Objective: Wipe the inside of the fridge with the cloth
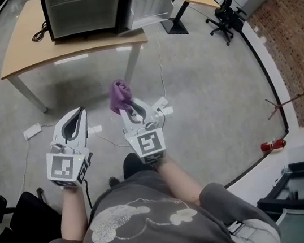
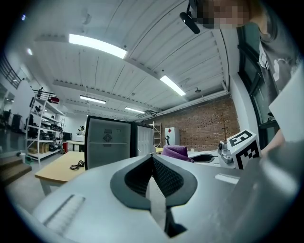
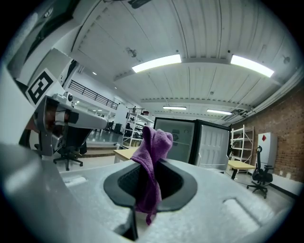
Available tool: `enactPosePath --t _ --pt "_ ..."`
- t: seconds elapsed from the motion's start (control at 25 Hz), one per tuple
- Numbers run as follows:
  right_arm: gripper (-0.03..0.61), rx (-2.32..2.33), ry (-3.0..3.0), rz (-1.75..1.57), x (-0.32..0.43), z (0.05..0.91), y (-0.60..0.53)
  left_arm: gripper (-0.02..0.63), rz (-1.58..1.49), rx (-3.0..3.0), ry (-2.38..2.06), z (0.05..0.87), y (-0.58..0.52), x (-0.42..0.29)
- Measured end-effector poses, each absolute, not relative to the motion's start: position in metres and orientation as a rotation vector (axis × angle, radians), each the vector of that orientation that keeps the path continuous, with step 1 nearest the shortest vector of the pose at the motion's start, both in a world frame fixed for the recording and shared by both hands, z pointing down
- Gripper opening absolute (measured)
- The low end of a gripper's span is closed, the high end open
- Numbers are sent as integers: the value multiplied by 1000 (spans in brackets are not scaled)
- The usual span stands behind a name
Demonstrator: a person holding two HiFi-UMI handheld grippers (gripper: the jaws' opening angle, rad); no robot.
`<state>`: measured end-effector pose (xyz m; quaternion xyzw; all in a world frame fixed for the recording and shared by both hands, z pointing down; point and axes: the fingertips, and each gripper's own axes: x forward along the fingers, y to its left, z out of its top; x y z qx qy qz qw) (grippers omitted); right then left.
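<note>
Crumpled purple terry cloth [image 3: 153, 161] | clamped in my right gripper [image 1: 131, 109], bunched beyond its tips | left gripper [image 1: 78, 113] alongside, jaws together | open black mini fridge [image 1: 85, 8] well ahead.

No legible lettering, brand or number in any view, black-and-white square marker [image 1: 63, 167] on the left gripper [image 1: 80, 111], coded pattern only, second square marker [image 1: 150, 143] on the right gripper [image 1: 129, 106], red diamond sign [image 3: 263, 138] on white cabinet [image 3: 265, 148], wording unreadable.
</note>
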<state>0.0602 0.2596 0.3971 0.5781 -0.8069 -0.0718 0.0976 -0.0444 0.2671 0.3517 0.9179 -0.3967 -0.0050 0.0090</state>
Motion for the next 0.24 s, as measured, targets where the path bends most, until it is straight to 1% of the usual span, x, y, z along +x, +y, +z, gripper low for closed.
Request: enactPosePath --t 0.24 --pt "37 1672 -2393 -228 41 398 265 17 -28 2858 -1240 352 274 -59"
